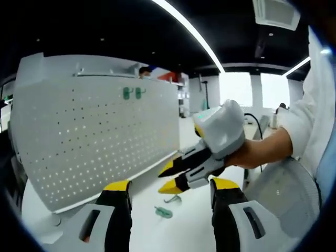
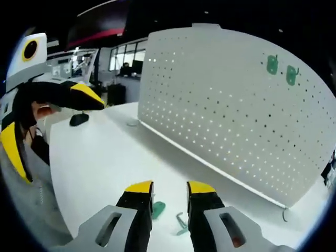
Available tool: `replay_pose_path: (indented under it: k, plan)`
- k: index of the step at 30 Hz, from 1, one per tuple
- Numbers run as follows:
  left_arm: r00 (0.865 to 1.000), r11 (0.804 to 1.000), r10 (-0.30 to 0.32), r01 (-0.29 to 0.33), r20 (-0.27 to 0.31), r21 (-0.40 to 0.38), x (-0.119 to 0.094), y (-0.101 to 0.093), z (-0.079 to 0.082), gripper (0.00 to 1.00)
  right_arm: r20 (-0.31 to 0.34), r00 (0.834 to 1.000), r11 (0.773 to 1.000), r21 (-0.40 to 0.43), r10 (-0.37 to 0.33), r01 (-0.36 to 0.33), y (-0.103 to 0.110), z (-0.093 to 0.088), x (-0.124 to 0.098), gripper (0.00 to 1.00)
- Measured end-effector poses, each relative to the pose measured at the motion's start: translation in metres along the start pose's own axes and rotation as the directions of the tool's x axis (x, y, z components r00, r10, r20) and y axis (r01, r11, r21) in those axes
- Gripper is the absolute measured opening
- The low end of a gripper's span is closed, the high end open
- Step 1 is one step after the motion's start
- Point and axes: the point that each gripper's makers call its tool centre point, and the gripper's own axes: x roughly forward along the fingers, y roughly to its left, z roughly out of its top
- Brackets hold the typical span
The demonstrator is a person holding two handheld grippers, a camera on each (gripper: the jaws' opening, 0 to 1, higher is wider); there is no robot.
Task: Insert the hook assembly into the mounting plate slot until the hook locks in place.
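White perforated pegboard [image 1: 100, 136] stands upright on the white table [image 2: 100, 163], with two green hooks [image 2: 281, 70] already mounted near its top edge. Two more green hooks [image 1: 164, 211] lie loose on the table near its foot. The left gripper [image 1: 170, 191] hovers with jaws apart, holding nothing; the right gripper [image 2: 169, 191] likewise, jaws slightly parted above the loose hooks.

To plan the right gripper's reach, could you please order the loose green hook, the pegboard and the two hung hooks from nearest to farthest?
1. Loose green hook, on the table between the jaws.
2. Pegboard, standing ahead.
3. Hung hooks, upper right.
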Motion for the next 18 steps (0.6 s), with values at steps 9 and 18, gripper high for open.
replay_pose_path:
  k: [9,18]
  plan:
    - [1.000,1.000,0.002,-0.002,0.001,0.001,-0.001,0.002,0.000,0.62,-0.047,0.998,1.000,-0.001,0.031,-0.031,0.009,-0.012,0.011,0.22]
    - [1.000,1.000,0.004,-0.003,-0.012,0.004,0.000,0.003,-0.002,0.62,-0.105,0.993,0.998,-0.009,0.058,-0.060,0.018,-0.023,0.018,0.22]
